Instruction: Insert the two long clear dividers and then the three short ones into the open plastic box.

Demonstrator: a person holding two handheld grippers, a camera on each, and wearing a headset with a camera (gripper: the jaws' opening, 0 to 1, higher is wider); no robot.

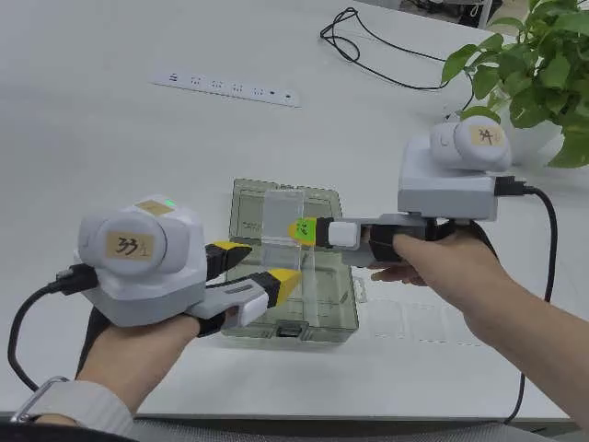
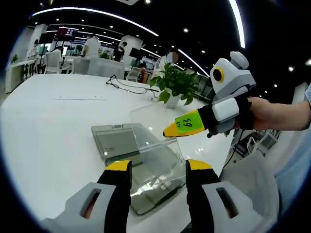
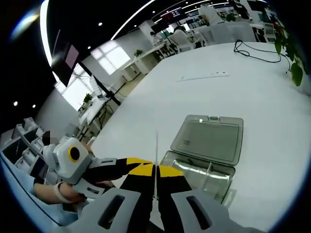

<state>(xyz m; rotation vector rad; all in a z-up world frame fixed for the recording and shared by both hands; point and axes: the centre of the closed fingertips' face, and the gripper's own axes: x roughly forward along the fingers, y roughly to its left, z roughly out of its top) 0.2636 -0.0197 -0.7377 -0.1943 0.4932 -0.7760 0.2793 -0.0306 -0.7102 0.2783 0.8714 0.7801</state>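
Observation:
The open clear plastic box (image 1: 322,318) lies at the table's near middle, its lid (image 1: 247,207) folded back flat. My right gripper (image 1: 301,230) is shut on a clear divider (image 1: 279,216) and holds it upright above the box; it looks edge-on as a thin line (image 3: 156,143) in the right gripper view. My left gripper (image 1: 258,267) hovers open over the box's near left side, nothing between its fingers. In the left gripper view the divider (image 2: 150,119) hangs above the box (image 2: 155,187), pinched by the right gripper (image 2: 170,131). A clear partition seems to stand inside the box (image 3: 206,174).
Faint clear pieces (image 1: 414,320) lie on the table right of the box. A white power strip (image 1: 225,89) sits far back, a black cable (image 1: 386,55) runs at back right, and a potted plant (image 1: 538,64) stands in the far right corner.

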